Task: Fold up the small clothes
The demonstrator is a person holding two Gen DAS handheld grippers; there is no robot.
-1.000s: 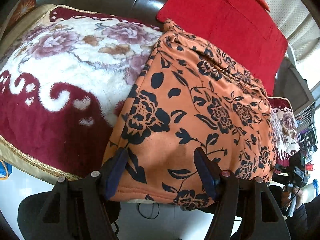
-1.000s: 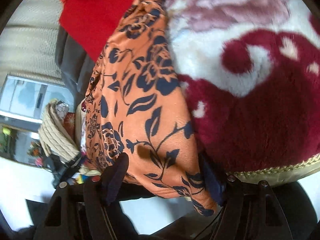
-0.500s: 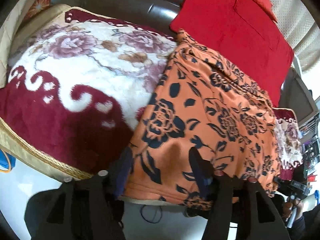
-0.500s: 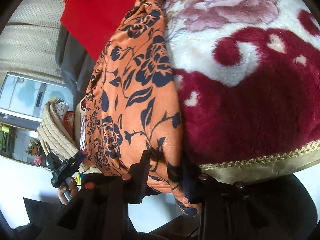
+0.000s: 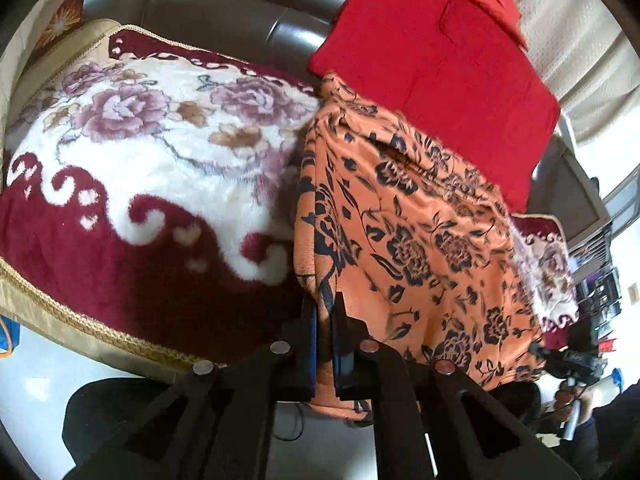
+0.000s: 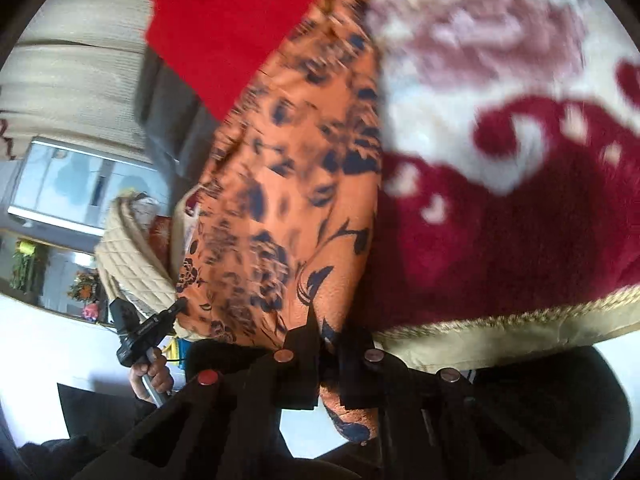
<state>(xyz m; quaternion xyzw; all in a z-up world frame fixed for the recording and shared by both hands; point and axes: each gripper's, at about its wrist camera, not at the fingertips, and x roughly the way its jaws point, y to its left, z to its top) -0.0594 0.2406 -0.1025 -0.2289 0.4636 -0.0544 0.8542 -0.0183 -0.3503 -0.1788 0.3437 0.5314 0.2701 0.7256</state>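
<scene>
Left wrist view
left claw (image 5: 325, 320): jaws pinched together on the near hem of the orange floral garment (image 5: 412, 240), cloth caught between the pads.
garment: spreads ahead and to the right of the claw, draped over the plush floral blanket (image 5: 140, 184); its far end is bunched just before the red cushion (image 5: 432, 60).
step in hand: judged to be lifting the near edge to fold it toward the far end; both corners should rise level so the hem stays straight.
in the way: the fuzzy blanket may drag on the cloth; the red cushion lies close behind the landing spot.
other hand: at the far right, a hand (image 5: 568, 396) holds the other tool.

Right wrist view
right claw (image 6: 328, 332): closed tight on the opposite near corner of the garment (image 6: 288, 184), a flap hanging below the pads.
garment: runs ahead and slightly left of the claw; blanket (image 6: 500, 220) to its right. Picture blurred, detail uncertain.
around: a quilted beige cushion (image 6: 128, 264) to the left, well clear of the fold.
</scene>
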